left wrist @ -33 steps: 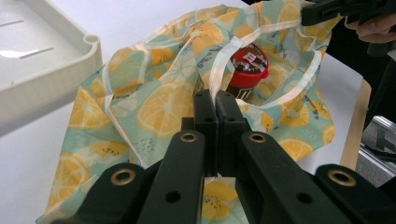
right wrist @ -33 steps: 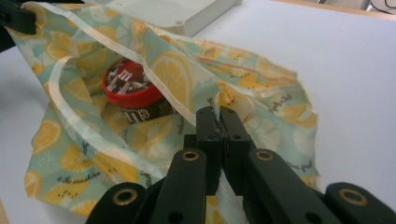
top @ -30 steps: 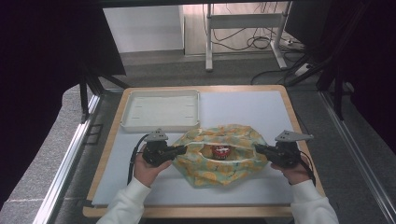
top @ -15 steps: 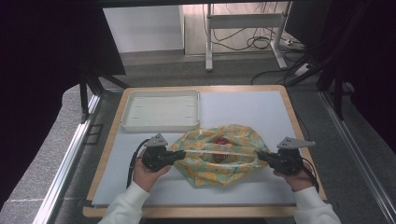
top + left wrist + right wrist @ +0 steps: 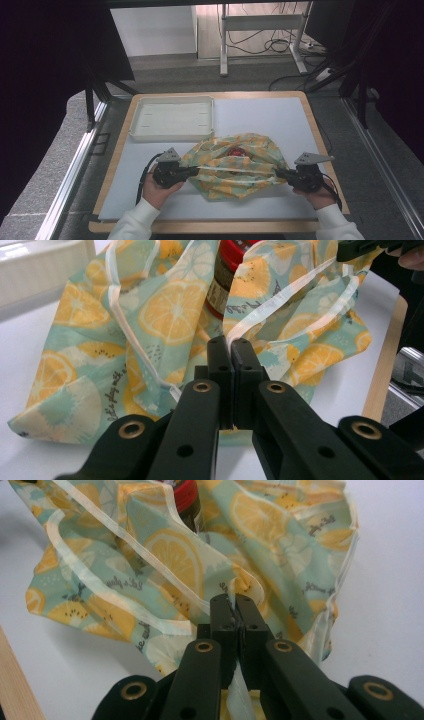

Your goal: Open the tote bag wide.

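The pouch [image 5: 235, 167] lies near the middle of the counter [image 5: 250, 115], a lemon-print drawstring bag with a red-capped jar [image 5: 236, 152] standing inside its mouth. We hold its white cord [image 5: 235, 170] at both ends. The left gripper [image 5: 189, 171] has its fingers pressed together on the cord at the bag's left side, and the left gripper view shows the ribbon running out from between them. The right gripper [image 5: 278, 173] pinches the cord at the right side in the same way.

Compared with a second ago, our hands have moved apart and the cord now runs as a nearly straight line across the bag. The fabric has gathered somewhat toward the jar. We judge that the mouth is being drawn shut and is not yet closed, since the red cap is in plain sight from above.

The tray [image 5: 172, 117] sits just behind the bag's left part, empty. The right hand [image 5: 320, 196] is close to the counter's right edge, so little room remains for pulling outward there. The left side has more.
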A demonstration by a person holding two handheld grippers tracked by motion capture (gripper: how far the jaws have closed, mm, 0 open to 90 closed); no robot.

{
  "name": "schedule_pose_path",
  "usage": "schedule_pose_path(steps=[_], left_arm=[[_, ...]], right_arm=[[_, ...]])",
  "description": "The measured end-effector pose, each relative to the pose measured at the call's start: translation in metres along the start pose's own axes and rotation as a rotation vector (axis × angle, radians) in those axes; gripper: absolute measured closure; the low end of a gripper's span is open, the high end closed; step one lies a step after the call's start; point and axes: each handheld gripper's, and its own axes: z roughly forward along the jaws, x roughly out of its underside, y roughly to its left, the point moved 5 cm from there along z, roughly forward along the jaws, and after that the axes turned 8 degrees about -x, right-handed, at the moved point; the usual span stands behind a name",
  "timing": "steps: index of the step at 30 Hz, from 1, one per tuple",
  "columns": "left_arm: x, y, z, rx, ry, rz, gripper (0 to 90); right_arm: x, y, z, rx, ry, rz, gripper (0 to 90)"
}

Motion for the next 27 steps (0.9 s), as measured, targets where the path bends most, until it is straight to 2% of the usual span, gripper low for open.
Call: schedule_pose_path(steps=[15,19,23,27], left_arm=[[0.018,-0.001,0.008,0.001,0.059,0.005,90.0],[0.024,-0.001,0.010,-0.001,0.084,0.015,90.0],[0.030,-0.002,0.016,-0.002,0.114,0.015,90.0],[0.033,-0.001,0.021,-0.004,0.135,0.010,89.9]], right_arm=[[0.019,0.005,0.011,0.003,0.108,-0.014,87.3],[0.022,0.005,0.012,-0.003,0.126,-0.009,87.3],[0.027,0.004,0.015,0.003,0.159,-0.011,87.3],[0.030,0.003,0.017,0.001,0.168,-0.011,87.2]])
